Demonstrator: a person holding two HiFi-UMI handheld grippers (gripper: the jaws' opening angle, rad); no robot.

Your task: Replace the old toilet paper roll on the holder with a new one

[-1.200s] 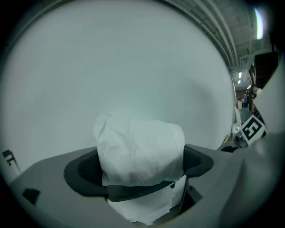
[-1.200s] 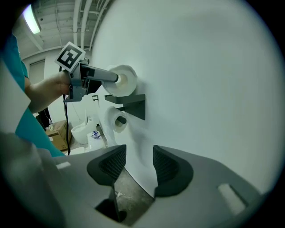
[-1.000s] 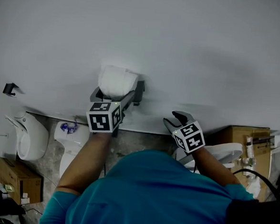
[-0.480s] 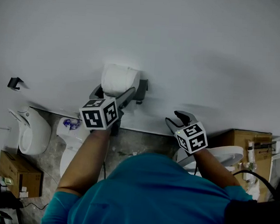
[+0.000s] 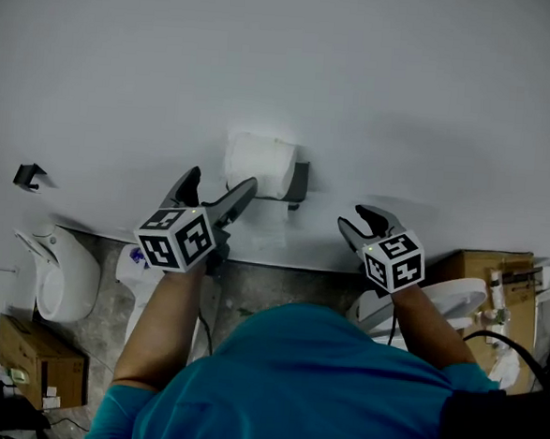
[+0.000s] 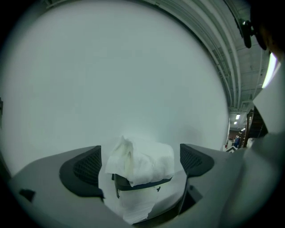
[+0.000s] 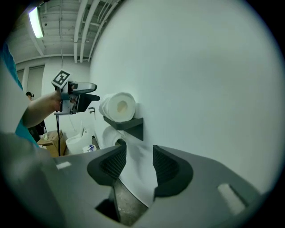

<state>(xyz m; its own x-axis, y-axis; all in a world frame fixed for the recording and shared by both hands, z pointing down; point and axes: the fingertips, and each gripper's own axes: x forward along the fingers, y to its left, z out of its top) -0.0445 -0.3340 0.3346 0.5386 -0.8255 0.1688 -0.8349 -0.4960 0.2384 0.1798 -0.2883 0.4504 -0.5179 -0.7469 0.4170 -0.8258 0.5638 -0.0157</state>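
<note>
Grey-jawed left gripper (image 5: 219, 189) spread wide and empty, framing from just short of it the white toilet paper roll (image 5: 258, 161) seated on the dark holder (image 5: 299, 183) on the pale wall (image 5: 379, 80), with right gripper (image 5: 357, 222) narrowly parted, holding nothing, off to the holder's right.

A white toilet paper roll (image 5: 258, 164) lies sideways on a dark wall-mounted holder (image 5: 299, 182) at the frame's centre, its torn loose end hanging below.
</note>
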